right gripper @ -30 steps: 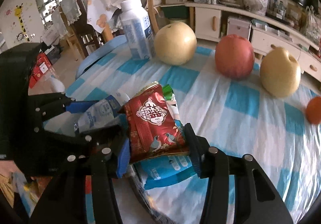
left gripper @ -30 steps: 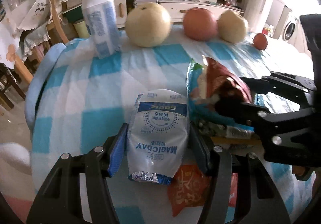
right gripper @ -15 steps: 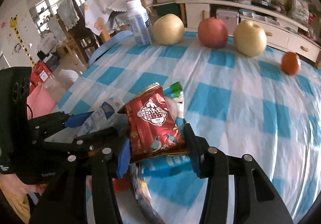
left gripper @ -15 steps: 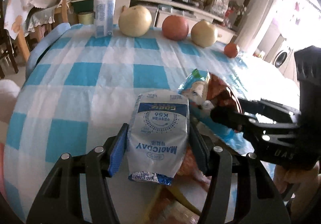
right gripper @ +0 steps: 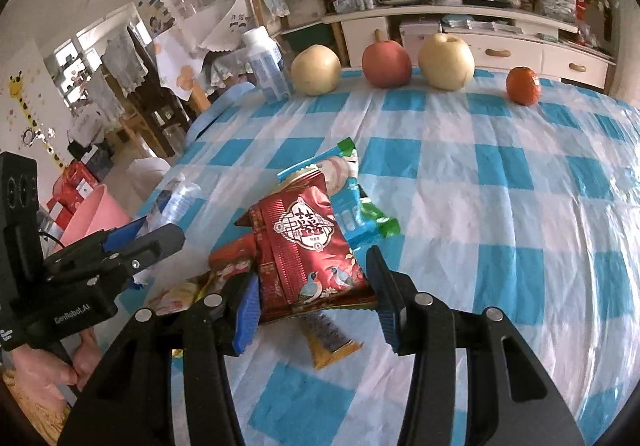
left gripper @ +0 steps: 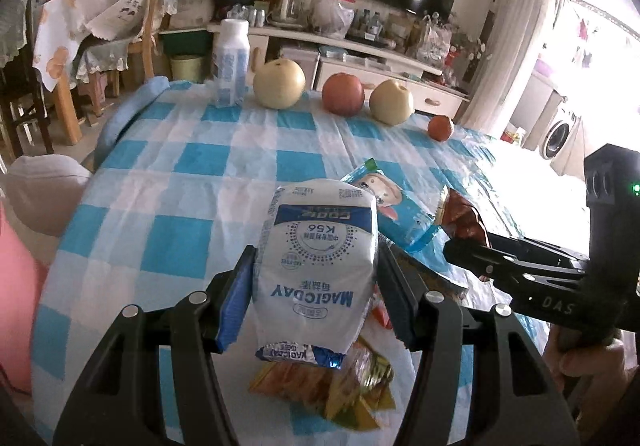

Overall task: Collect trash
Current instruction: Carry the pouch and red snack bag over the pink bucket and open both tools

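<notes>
My left gripper (left gripper: 316, 294) is shut on a white and blue milk pouch (left gripper: 316, 266) and holds it above the checked tablecloth (left gripper: 180, 174). My right gripper (right gripper: 314, 298) is shut on a red snack packet (right gripper: 304, 250), also lifted. A blue and green wrapper (left gripper: 394, 212) lies on the cloth beyond the pouch; it also shows in the right wrist view (right gripper: 356, 206). Orange and yellow wrappers (left gripper: 320, 382) lie under the left gripper. The right gripper shows at the right of the left wrist view (left gripper: 460, 246), with the red packet (left gripper: 460, 220) in it.
At the table's far edge stand a white bottle (left gripper: 232, 62), two yellow pears (left gripper: 279, 83), a red apple (left gripper: 343, 93) and a small orange (left gripper: 440, 127). A pink bin (right gripper: 92, 214) stands on the floor at the left. Chairs and a cabinet lie beyond.
Both grippers have risen and pulled back from the table with their packets held. The blue wrapper now lies on the cloth, apart from the red packet.
</notes>
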